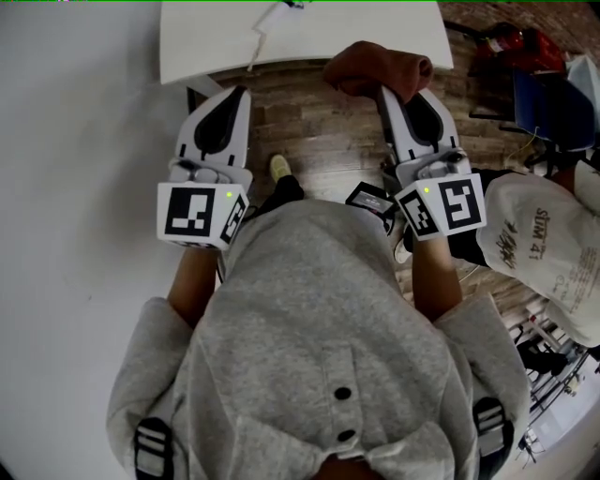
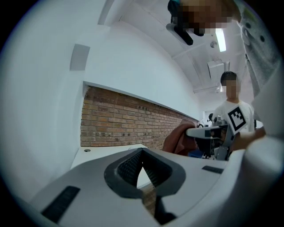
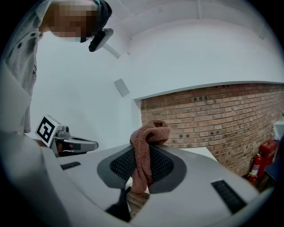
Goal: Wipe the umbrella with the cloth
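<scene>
now the brown cloth (image 3: 145,146) hangs pinched in the right tool (image 3: 141,170), left tool (image 2: 143,170) closed empty.

Rust-brown terry cloth (image 3: 144,146), bunched into a thick twisted roll, clamped between the pads of the right claw (image 3: 143,177), upper fold flopped over the tips, lower end hanging below, held up near the white table (image 1: 375,23)

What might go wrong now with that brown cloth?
The cloth is only pinched in a bunch by the fingers of the right gripper, so it might slip out. The left gripper is shut and empty, and no umbrella shows, so nothing is steadied for wiping yet.
</scene>
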Tool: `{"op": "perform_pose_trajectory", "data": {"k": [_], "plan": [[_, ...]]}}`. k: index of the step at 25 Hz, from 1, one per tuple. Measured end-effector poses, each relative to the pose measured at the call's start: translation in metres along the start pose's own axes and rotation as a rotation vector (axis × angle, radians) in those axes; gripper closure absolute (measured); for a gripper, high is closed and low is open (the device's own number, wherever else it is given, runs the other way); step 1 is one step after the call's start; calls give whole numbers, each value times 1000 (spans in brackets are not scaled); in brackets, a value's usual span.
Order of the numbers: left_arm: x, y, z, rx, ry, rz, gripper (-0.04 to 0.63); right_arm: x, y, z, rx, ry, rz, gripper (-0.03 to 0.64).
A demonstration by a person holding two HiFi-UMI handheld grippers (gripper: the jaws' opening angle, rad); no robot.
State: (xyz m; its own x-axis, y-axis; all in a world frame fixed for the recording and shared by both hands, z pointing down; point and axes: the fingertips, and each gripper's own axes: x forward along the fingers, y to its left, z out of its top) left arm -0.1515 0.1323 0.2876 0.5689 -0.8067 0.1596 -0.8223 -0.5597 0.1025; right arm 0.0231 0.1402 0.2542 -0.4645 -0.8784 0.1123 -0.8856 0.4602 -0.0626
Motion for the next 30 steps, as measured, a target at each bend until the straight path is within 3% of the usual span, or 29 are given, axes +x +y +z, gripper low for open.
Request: {"op": "perform_pose_trajectory", "data": {"k": [18, 30], "plan": [[15, 36, 22, 2, -32, -65, 580, 38, 15, 27, -20, -32, -53, 541], [28, 48, 27, -7, -35, -51, 580, 58, 2, 36, -43, -47, -47, 541]]}}
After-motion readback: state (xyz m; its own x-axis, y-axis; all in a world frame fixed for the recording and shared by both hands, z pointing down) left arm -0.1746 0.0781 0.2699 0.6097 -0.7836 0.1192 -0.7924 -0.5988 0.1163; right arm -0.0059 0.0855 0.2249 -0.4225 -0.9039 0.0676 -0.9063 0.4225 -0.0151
